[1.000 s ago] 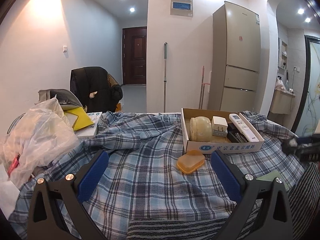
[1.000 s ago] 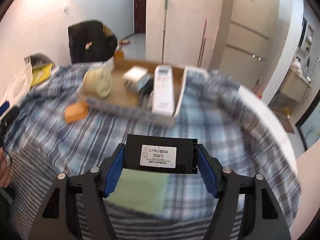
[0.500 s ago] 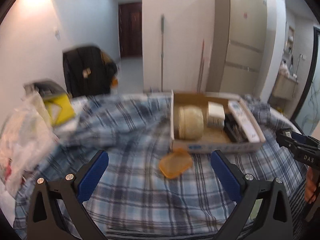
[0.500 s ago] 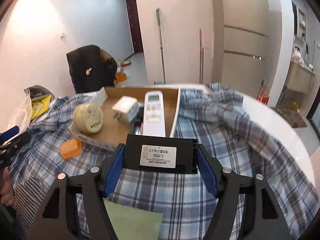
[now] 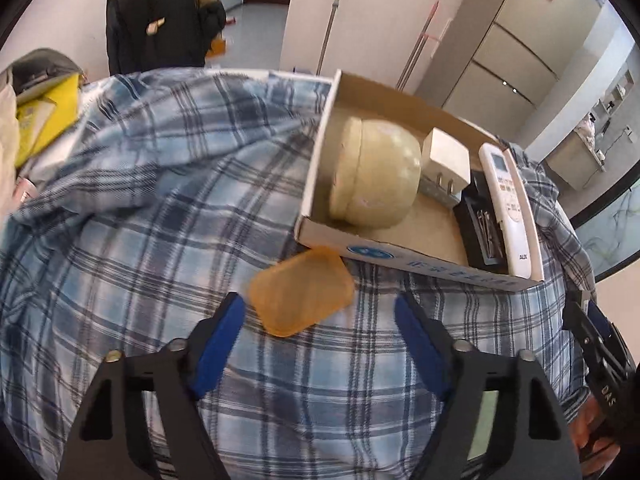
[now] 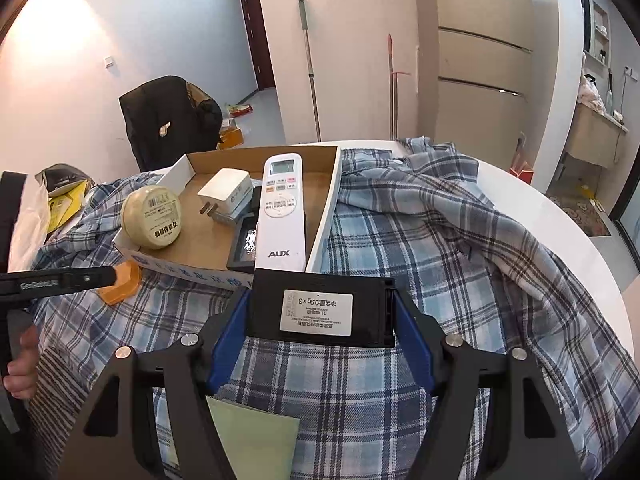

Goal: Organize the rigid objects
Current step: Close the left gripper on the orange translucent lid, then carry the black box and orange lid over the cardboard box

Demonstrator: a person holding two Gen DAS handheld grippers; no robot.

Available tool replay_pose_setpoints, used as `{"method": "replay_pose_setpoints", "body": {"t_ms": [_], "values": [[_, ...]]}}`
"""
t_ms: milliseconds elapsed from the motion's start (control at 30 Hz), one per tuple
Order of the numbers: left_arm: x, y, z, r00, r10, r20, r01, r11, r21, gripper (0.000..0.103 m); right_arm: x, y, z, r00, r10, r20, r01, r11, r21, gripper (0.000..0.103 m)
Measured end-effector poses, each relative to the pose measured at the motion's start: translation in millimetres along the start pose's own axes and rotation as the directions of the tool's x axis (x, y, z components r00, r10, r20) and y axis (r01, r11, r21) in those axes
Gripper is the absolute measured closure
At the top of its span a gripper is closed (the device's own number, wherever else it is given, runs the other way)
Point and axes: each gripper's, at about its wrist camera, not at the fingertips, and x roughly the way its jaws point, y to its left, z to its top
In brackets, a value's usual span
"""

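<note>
Two blue pads of the left gripper (image 5: 318, 322) are standing wide apart and holding nothing in the left wrist view, the orange lid (image 5: 302, 292) lying on the plaid cloth (image 5: 132, 208) between their tips and touching the near wall of the cardboard box (image 5: 420, 268) — bare cloth is spreading out to the left. In the right wrist view the right gripper (image 6: 320, 320) is clamping a black case (image 6: 320, 308) just short of the box's near edge, beside the white remote (image 6: 280, 216), and only here are the case's label and the barcode on the round cream container (image 6: 152, 216) showing.

plaid cloth (image 6: 420, 240) over white table (image 6: 560, 216) | black jacket (image 6: 168, 120) | fridge (image 6: 480, 72) | mop (image 6: 310, 68)
</note>
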Motion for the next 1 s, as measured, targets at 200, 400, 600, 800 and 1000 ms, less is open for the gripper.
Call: {"method": "replay_pose_setpoints", "body": {"t_ms": [200, 400, 600, 800, 1000], "values": [[18.5, -2.5, 7.6, 0.997, 0.025, -0.07, -0.03, 0.998, -0.063, 0.025, 0.4, 1.1, -1.3, 1.0, 0.015, -0.016, -0.015, 1.0, -0.002, 0.035], [27.6, -15.8, 14.3, 0.993, 0.112, -0.041, -0.112, 0.994, -0.001, 0.025, 0.1, -0.3, -0.5, 0.999, 0.022, -0.022, -0.022, 1.0, -0.002, 0.035], [38.2, -15.1, 14.8, 0.989, 0.138, -0.057, -0.138, 0.99, 0.012, 0.039, 0.6, -1.8, -0.5, 0.999, 0.021, -0.027, -0.021, 1.0, 0.001, 0.035], [36.4, -9.1, 15.4, 0.992, 0.121, -0.045, -0.12, 0.993, 0.01, 0.039, 1.4, -0.1, -0.5, 0.999, 0.022, -0.029, -0.022, 1.0, -0.005, 0.035], [13.8, -11.9, 2.4, 0.997, 0.078, -0.013, -0.077, 0.995, 0.071, 0.039, 3.0, -0.6, -1.1, 0.999, 0.018, -0.031, -0.018, 1.0, -0.004, 0.035]]}}
